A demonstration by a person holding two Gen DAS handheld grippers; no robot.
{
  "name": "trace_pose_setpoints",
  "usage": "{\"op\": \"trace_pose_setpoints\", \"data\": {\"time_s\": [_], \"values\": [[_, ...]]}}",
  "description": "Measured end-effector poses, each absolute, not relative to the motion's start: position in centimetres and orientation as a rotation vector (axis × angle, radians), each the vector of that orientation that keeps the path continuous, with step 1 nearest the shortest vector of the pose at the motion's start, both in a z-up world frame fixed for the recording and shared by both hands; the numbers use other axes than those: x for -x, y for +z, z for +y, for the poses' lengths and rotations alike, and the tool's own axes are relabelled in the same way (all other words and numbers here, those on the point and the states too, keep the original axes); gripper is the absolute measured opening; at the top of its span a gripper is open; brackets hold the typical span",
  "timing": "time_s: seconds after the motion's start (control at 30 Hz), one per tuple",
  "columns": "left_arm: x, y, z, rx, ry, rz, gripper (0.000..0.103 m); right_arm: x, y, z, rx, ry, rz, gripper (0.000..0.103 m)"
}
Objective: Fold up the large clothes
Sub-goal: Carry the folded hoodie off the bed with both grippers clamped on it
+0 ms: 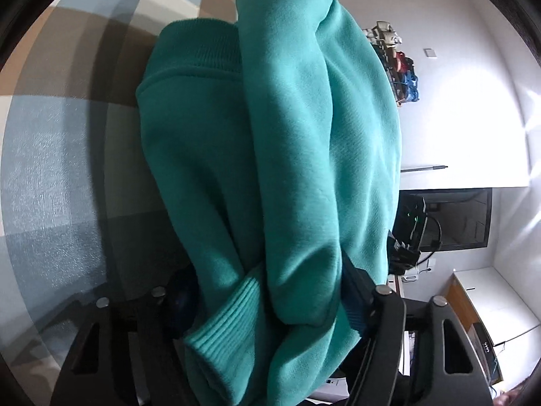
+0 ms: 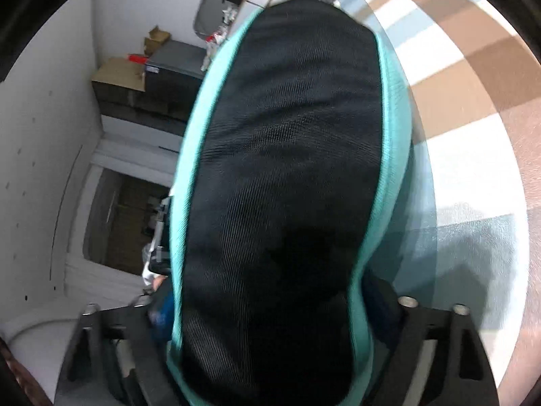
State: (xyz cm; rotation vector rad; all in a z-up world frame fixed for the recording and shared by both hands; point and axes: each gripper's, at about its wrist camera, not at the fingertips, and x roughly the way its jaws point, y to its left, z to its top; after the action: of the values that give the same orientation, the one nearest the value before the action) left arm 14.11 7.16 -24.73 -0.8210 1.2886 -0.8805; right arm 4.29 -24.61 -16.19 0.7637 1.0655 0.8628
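Checked cloth [image 1: 50,155] in blue, white, tan and brown blocks covers the surface; it shows left of the garment in the left wrist view and to the right [image 2: 473,108] in the right wrist view. White walls behind. Left wrist view also has a dark screen [image 1: 456,218] with a cable, a rack of colourful items [image 1: 399,67] and a white counter [image 1: 500,308]. Right wrist view: cardboard boxes [image 2: 118,77], a grey box [image 2: 172,67], a dark opening low in the wall [image 2: 128,216]. Teal sweatshirt [image 1: 277,155] hangs bunched in front of both cameras, filling the middle of each frame, ribbed cuff [image 1: 223,335] low near the left gripper [image 1: 270,304]. In the right wrist view the garment [image 2: 392,155] shows a black mesh lining [image 2: 280,176] edged in teal. Left gripper: fabric sits between the 2 fingers, right finger [image 1: 358,291] pressed into the cloth, so it is gripping the sweatshirt. Right gripper [image 2: 267,304]: fabric runs down between its 2 fingers, blue pad [image 2: 162,311] against the teal edge, gripping too. Right frame is motion-blurred.
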Motion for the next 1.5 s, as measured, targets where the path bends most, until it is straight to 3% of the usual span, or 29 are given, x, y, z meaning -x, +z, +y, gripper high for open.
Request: {"op": "trace_pose_setpoints", "data": {"time_s": [0.17, 0.43, 0.77, 0.97, 1.07, 1.17, 1.27, 1.37, 1.5], "values": [[-13.1, -21.4, 6.9, 0.777, -0.911, 1.222, 0.062, -2.4, -13.1, -24.4, -0.769, 0.889, 0.98, 0.076], [-10.1, -10.7, 9.9, 0.674, -0.896, 1.074, 0.062, -1.8, -5.0, -22.5, -0.727, 0.984, 0.86, 0.076], [-5.7, 4.7, 21.6, 0.626, -0.714, 0.939, 0.062, -3.4, 7.8, -10.6, -0.69, 1.196, 0.803, 0.076], [-1.4, 10.4, 30.7, 0.561, -0.467, 0.897, 0.062, -5.1, 10.2, 0.2, -0.763, 1.366, 0.836, 0.076], [0.3, 10.3, 35.3, 0.565, -0.331, 0.905, 0.062, -5.8, 8.2, 7.0, -0.864, 1.468, 0.912, 0.076], [0.6, 6.6, 39.2, 0.599, -0.209, 0.936, 0.062, -6.5, 4.0, 13.7, -0.925, 1.505, 1.018, 0.077], [-0.2, -1.2, 43.8, 0.699, -0.161, 0.967, 0.062, -7.2, -2.2, 19.1, -0.932, 1.446, 1.169, 0.076], [-1.6, -9.8, 47.3, 0.99, -0.215, 1.014, 0.062, -8.0, -7.7, 20.8, -0.88, 1.337, 1.265, 0.077], [-0.9, -9.0, 46.3, 0.936, -0.292, 0.924, 0.063, -7.3, -5.4, 19.8, -0.663, 1.332, 1.195, 0.077]]}}
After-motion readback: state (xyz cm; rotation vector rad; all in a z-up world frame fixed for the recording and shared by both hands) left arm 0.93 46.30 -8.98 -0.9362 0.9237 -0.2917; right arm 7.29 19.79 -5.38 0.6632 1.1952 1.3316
